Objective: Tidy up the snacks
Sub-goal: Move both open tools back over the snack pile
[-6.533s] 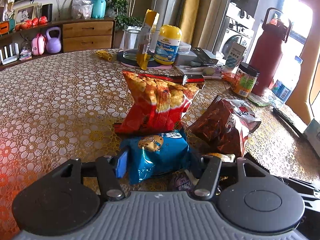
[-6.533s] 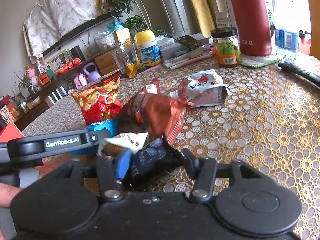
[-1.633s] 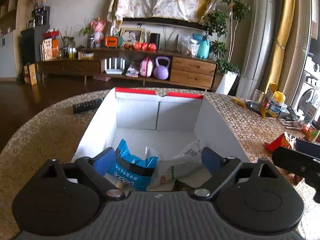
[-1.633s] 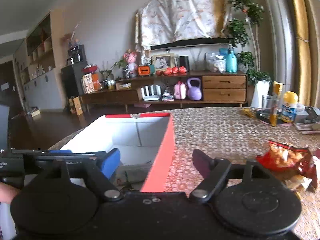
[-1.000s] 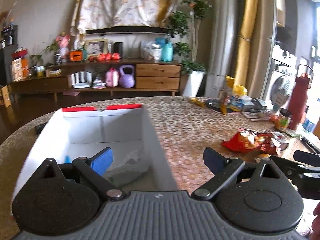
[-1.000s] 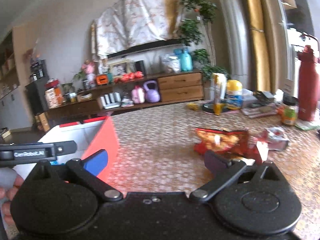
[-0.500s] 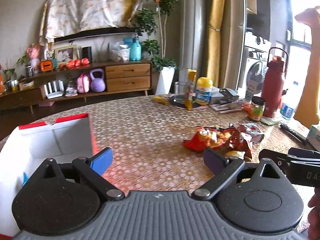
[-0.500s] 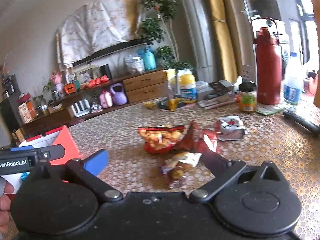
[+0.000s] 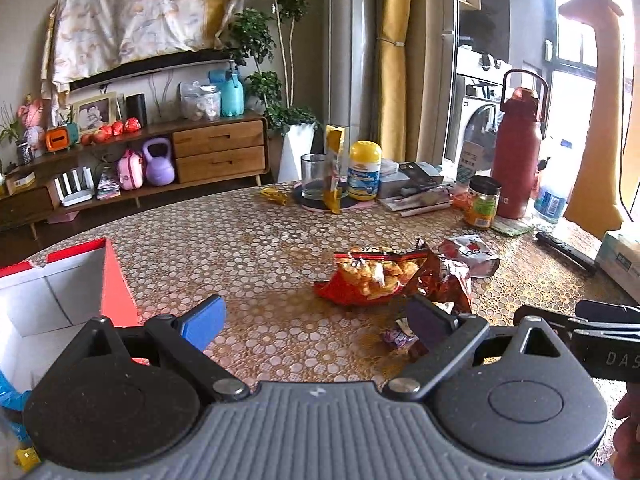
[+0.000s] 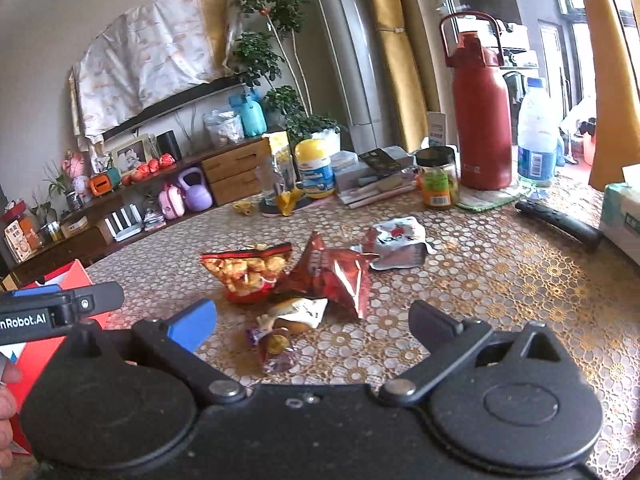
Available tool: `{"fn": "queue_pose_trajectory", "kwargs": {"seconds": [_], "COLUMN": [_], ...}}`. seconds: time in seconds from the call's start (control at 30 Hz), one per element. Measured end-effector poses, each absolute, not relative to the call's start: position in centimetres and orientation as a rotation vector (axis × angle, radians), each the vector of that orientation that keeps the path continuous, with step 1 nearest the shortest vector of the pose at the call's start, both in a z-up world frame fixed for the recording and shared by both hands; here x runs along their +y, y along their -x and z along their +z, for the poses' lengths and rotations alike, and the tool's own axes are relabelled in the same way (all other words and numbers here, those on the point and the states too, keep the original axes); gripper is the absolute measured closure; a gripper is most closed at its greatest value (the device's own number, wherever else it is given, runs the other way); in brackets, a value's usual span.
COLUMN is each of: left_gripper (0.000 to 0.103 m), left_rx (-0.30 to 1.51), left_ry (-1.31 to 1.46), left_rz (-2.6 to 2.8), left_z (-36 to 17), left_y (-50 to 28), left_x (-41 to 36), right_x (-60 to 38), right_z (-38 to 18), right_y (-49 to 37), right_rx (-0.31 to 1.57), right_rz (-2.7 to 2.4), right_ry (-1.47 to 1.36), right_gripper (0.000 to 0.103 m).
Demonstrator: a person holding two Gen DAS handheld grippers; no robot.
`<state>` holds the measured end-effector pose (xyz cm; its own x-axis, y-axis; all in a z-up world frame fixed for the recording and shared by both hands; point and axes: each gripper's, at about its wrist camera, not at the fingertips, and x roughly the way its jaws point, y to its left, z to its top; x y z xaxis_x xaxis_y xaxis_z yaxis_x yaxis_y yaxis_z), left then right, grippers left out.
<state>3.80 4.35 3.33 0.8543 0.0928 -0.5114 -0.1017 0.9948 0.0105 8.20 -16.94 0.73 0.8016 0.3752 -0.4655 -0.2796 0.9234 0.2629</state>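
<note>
Snacks sit in a loose heap on the bench (image 9: 248,240) in the left wrist view: an orange-red chip bag (image 9: 370,276) with a dark red foil bag (image 9: 444,280) touching its right side and a white-and-red packet (image 9: 470,254) just beyond, while the red box (image 9: 114,280) stands at the near left with only a corner of its white inside showing. The left hand-held gripper (image 9: 316,322) is spread wide and holds nothing; it lines up best with the chip bag, which I judge should be pinched at its crimped top edge, not its puffy middle. In the right wrist view the right hand-held gripper (image 10: 312,324) is likewise wide open and empty, with a small purple wrapped sweet (image 10: 272,346) and a white bun packet (image 10: 298,312) lying nearest between its fingers; these small pieces suit it, taken low and one at a time. What lies in the box is mostly cut off, and the packet labels are too small to read.
</note>
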Motion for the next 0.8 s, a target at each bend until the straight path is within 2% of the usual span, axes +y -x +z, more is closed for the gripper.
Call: {"fn": "queue_pose_trajectory", "kwargs": {"seconds": [0.8], "left_gripper": [0.005], "left_rx": [0.602], "left_ry": [-0.032], "left_rz": [0.007], "left_z": [-0.3], "left_y": [-12.5], "left_x": [2.2], "right_x": [-18.6], "right_z": [-2.4], "right_y": [-11.1], "right_rx": [0.595], "right_rz": [0.302], "right_ry": [-0.215], "right_gripper": [0.0]}}
